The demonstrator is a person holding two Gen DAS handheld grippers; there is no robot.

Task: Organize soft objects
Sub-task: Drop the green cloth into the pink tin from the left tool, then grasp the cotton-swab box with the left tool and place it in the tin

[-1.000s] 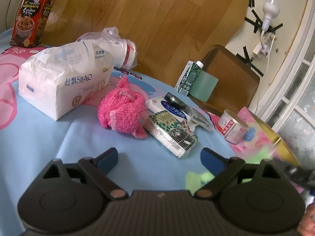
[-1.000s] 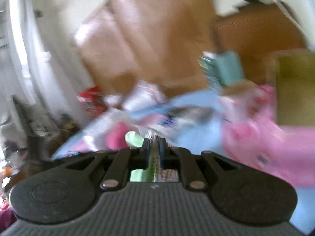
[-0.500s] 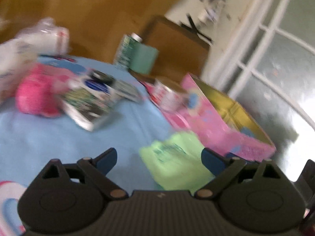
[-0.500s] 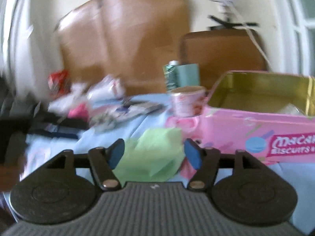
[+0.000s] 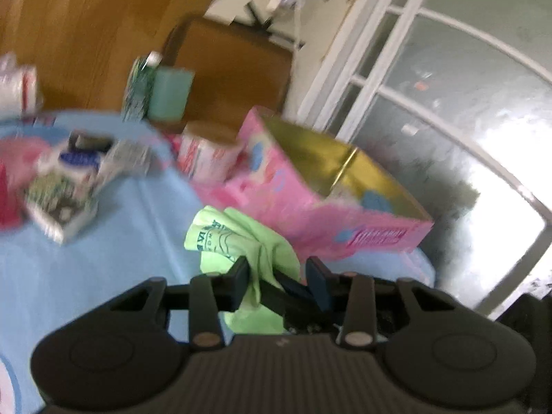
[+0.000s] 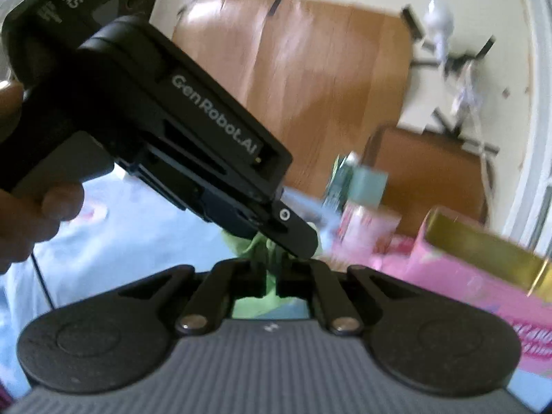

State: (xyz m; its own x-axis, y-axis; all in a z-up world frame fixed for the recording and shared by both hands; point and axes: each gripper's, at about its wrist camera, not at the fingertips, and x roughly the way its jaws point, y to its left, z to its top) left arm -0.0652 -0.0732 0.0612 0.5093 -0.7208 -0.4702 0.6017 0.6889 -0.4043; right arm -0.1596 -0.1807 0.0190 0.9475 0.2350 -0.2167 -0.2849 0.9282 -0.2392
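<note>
Gathering: both grippers meet at the green cloth (image 5: 238, 238), which lies bunched on the blue tabletop (image 5: 103, 258) just beside the pink tin (image 5: 345, 220).
Left gripper (image 5: 277, 281): jaws partly spread around a fold of the cloth, with the other gripper's finger poking between them; not clearly pinching.
Right gripper (image 6: 272, 277): jaws drawn close on a bunch of the cloth, seemingly pinching it.
Why two grippers: limp fabric sags from a single hold, so a second grip likely helps to lift or fold it.
Tin: open, gold inside, probably the place for soft things.
Other soft item: a pink fluffy thing (image 5: 8, 186) at the far left edge, blurred.
Clutter: packets (image 5: 65, 189) and a cup (image 5: 210, 158) sit well apart from the cloth.
</note>
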